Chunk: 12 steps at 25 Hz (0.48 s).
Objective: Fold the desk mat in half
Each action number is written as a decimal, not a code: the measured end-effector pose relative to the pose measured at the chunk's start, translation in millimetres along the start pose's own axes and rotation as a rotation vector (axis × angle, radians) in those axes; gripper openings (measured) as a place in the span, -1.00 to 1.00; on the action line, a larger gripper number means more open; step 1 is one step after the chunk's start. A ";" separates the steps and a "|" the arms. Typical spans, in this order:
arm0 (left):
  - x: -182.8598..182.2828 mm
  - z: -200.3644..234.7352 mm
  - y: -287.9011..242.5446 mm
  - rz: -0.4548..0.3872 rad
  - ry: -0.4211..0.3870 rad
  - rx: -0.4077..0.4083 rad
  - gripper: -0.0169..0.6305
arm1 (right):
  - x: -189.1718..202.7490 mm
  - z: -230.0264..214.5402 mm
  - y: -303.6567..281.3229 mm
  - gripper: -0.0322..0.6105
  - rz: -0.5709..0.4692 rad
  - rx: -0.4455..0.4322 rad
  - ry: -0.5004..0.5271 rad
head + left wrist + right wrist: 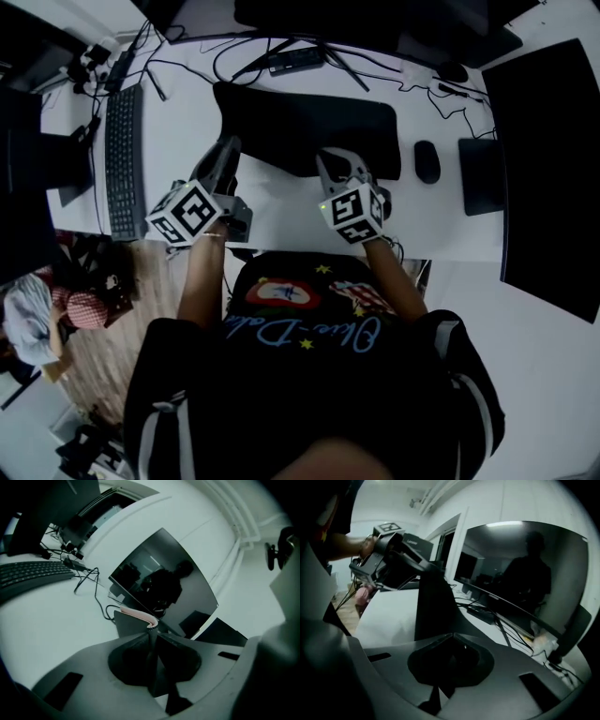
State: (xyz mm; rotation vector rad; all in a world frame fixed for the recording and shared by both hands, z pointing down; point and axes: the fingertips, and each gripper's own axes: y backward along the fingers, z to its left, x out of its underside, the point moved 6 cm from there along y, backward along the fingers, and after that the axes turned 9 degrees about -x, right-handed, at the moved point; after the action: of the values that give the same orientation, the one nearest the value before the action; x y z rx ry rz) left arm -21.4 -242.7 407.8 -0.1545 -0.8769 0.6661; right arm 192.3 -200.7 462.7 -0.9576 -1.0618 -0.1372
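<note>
A black desk mat [309, 127] lies in the middle of the white desk [187, 122]. My left gripper [225, 150] is at the mat's near left corner. In the left gripper view the jaws [151, 631] press together on the mat's edge [136, 616], which curls up and shows a pinkish underside. My right gripper [328, 161] is at the mat's near edge, further right. In the right gripper view its jaws [451, 637] are shut on the mat [433, 606], which rises from them as a black sheet. The left gripper [389, 559] also shows there.
A black keyboard [123, 169] lies left of the mat and a mouse [427, 161] to its right. A dark monitor [164, 588] and cables [281, 56] stand behind it. A large black panel [548, 169] is at the far right. The desk's near edge [281, 246] is right below the grippers.
</note>
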 end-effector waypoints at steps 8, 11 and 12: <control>4.4 -65.8 -21.9 0.007 -0.136 0.127 -0.82 | 29.9 -62.9 93.0 -0.90 -0.100 0.235 -0.253; 12.4 -90.6 -33.5 0.027 -0.165 0.185 -0.82 | 35.7 -72.1 120.1 -0.90 -0.130 0.290 -0.290; 16.2 -98.6 -37.1 0.037 -0.174 0.202 -0.82 | 37.3 -73.7 127.6 -0.90 -0.138 0.303 -0.295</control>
State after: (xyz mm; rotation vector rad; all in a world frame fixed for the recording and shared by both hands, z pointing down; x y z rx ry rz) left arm 77.9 -248.6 369.5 0.0701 -0.9685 0.8071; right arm 328.1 -164.1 405.1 -0.6413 -1.3772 0.0541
